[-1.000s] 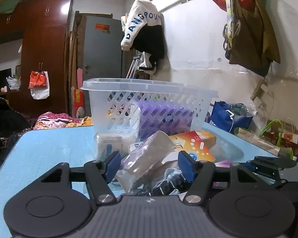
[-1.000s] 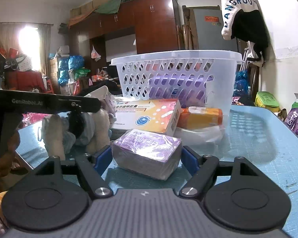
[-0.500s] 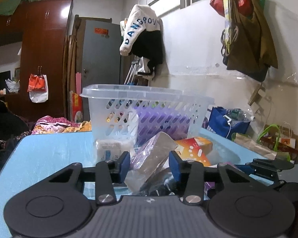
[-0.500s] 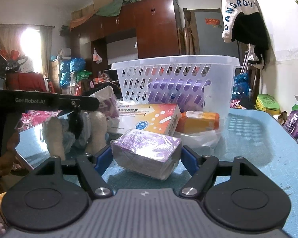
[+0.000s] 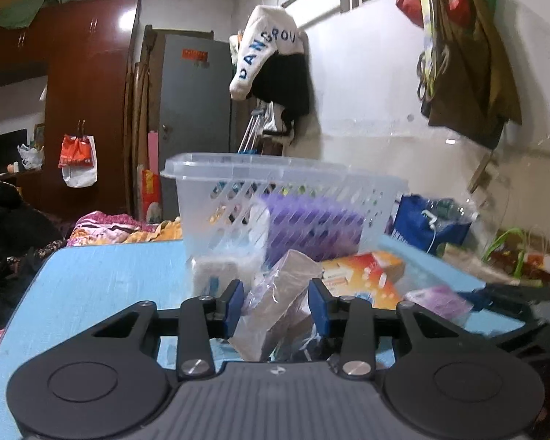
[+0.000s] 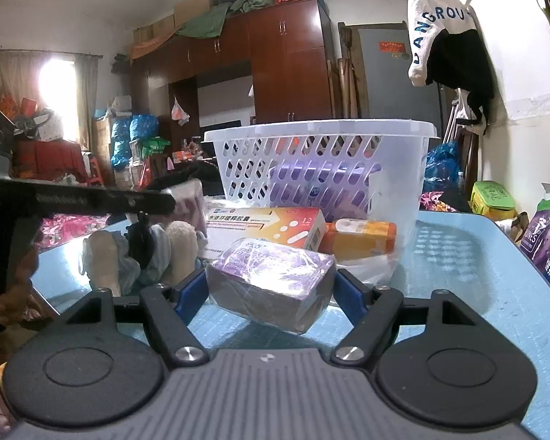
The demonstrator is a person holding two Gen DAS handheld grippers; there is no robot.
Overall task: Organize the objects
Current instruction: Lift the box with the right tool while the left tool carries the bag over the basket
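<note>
A tilted, plastic-wrapped packet (image 5: 278, 304) is being closed on by the left gripper (image 5: 277, 306); a shiny purple wrapped box (image 6: 271, 286) is pinched in the right gripper (image 6: 271, 293).

Both the left gripper (image 5: 277, 306) and the right gripper (image 6: 269, 288) look alike — ribbed grey body with a small white mark, two round black discs, black linkage arms on silver screws, and blue-padded fingers (image 6: 189, 289).

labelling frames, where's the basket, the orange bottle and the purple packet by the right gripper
basket (image 6: 322, 132), right wrist view, front rim
orange bottle (image 6: 359, 240), right wrist view, side of its body
purple packet (image 6: 271, 275), right wrist view, shiny top face
</note>
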